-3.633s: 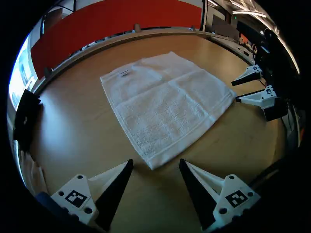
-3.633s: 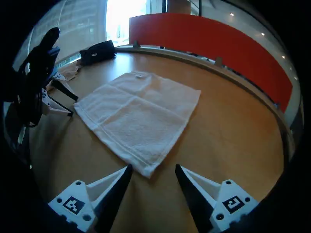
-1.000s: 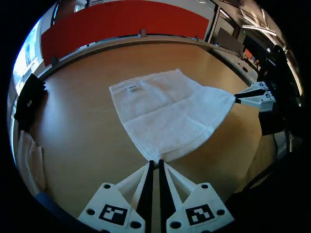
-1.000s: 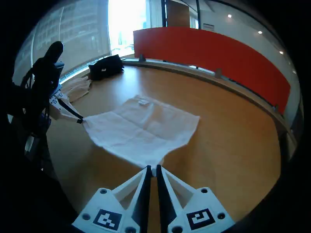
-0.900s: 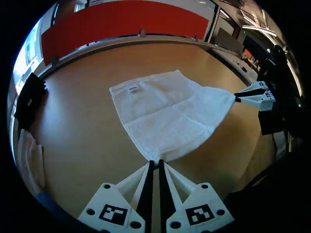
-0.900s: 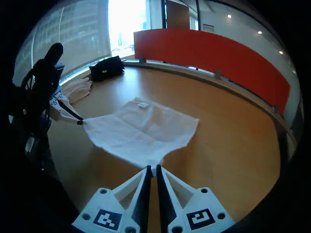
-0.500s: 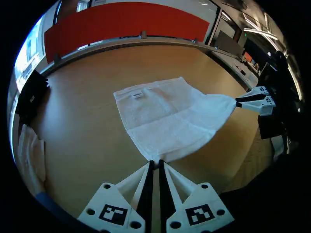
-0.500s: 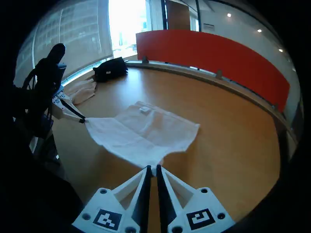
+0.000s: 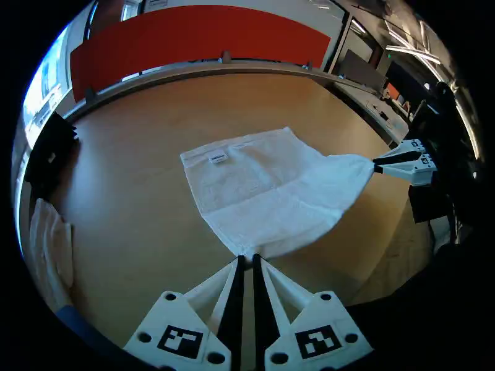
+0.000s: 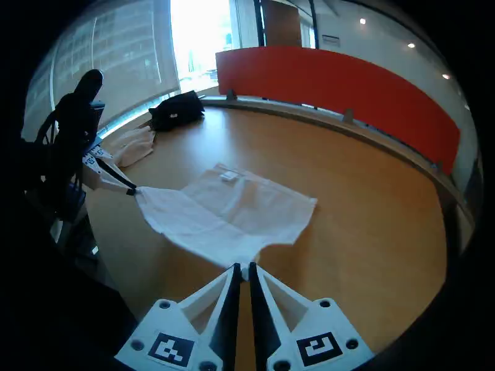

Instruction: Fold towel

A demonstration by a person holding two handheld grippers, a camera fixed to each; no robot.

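Left gripper (image 9: 246, 258): fingers pressed together, pinching one near corner of the white towel (image 9: 266, 185). Right gripper (image 10: 242, 267): same state, fingers closed on the other near corner. In each view the opposite gripper shows off to the side, gripping its own corner, so the held edge runs straight from one gripper to the other, with a slight sag between. That edge is up off the wooden table (image 9: 136, 185); the cloth slopes down and away from both grippers, and its far part lies flat on the tabletop, a small sewn tag (image 9: 218, 158) near the far edge. Key relation: the towel lies directly ahead of both grippers, far edge roughly parallel to the held edge, each gripper equally close to its corner. Judgement: the fold is at the carry-over stage, and both hands would need to travel forward together to lay the held edge onto the tagged edge; uneven travel would skew the fold. Further out: folded cloths (image 10: 133, 145) and a black bag (image 10: 176, 110) at the table's side, a red partition (image 10: 346, 93) along its far rim.
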